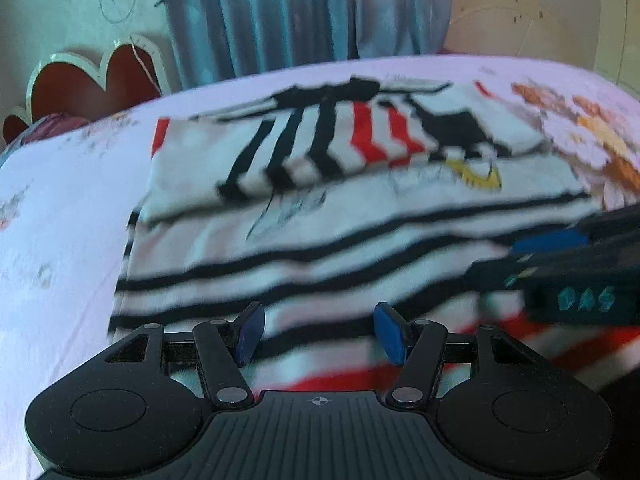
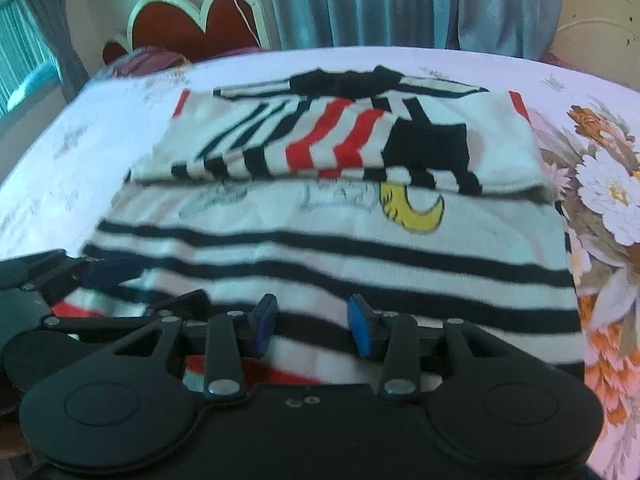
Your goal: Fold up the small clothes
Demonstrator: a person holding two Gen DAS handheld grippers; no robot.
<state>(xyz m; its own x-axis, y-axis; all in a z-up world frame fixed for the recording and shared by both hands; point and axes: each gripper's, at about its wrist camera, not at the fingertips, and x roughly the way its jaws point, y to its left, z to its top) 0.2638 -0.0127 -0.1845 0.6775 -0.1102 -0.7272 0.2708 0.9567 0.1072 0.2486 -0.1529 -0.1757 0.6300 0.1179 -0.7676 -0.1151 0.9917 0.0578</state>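
A small white sweater with black and red stripes and a yellow moon print lies flat on the bed. Its far part is folded down over the chest as a band. My left gripper hovers over the near striped hem, jaws apart, with nothing pinched between the blue pads. My right gripper hangs just to its right over the same hem, jaws narrower but apart, with no cloth gripped. Each gripper shows in the other's view: the right gripper at the right edge, the left gripper at the left.
The bed sheet is pale pink, with a large flower print to the right of the sweater. A red heart-shaped headboard and a purple pillow sit at the far left. Blue curtains hang behind the bed.
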